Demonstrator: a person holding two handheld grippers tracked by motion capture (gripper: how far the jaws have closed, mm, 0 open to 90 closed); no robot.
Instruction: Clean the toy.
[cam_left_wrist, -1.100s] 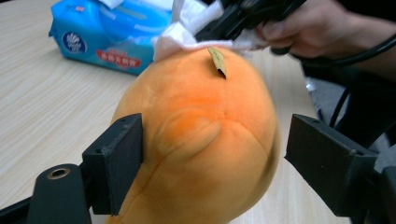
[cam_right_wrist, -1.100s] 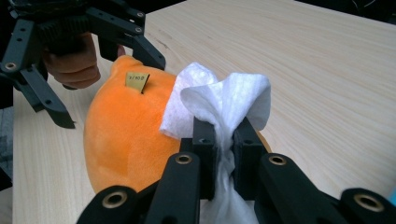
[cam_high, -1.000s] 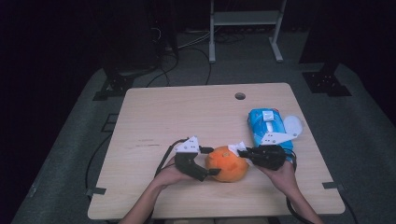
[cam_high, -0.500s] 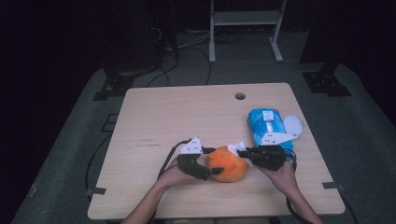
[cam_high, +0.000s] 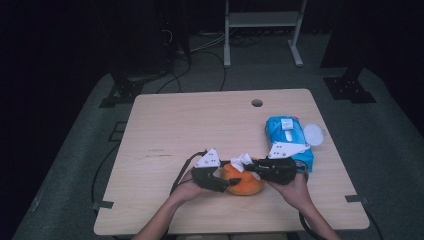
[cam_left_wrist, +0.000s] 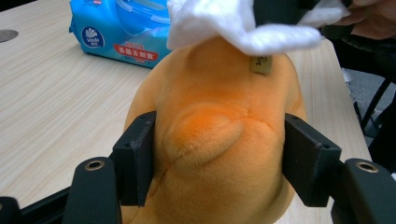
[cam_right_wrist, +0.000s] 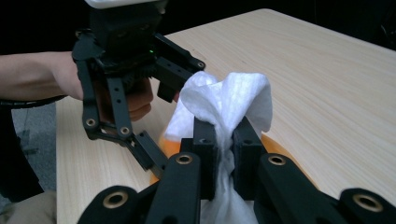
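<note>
An orange plush toy (cam_high: 243, 184) lies near the table's front edge. My left gripper (cam_high: 220, 182) comes at it from the left; its jaws have just been closing. In the left gripper view its pads (cam_left_wrist: 135, 163) press on both sides of the plush toy (cam_left_wrist: 210, 135). My right gripper (cam_high: 250, 167) reaches in from the right, shut on a crumpled white wipe (cam_high: 242, 161). That wipe (cam_left_wrist: 233, 23) rests on the toy's top. In the right gripper view the wipe (cam_right_wrist: 233, 100) bulges out above the jaws of the right gripper (cam_right_wrist: 225, 140).
A blue pack of wipes (cam_high: 287, 140) lies at the right of the table (cam_high: 190, 125), with a white round lid (cam_high: 313, 134) beside it. A cable hole (cam_high: 257, 103) sits near the far edge. Dark stands and cables surround the table.
My left gripper's jaws have closed in from wide apart onto the plush toy. The right gripper with the wipe has shifted slightly over the toy.
</note>
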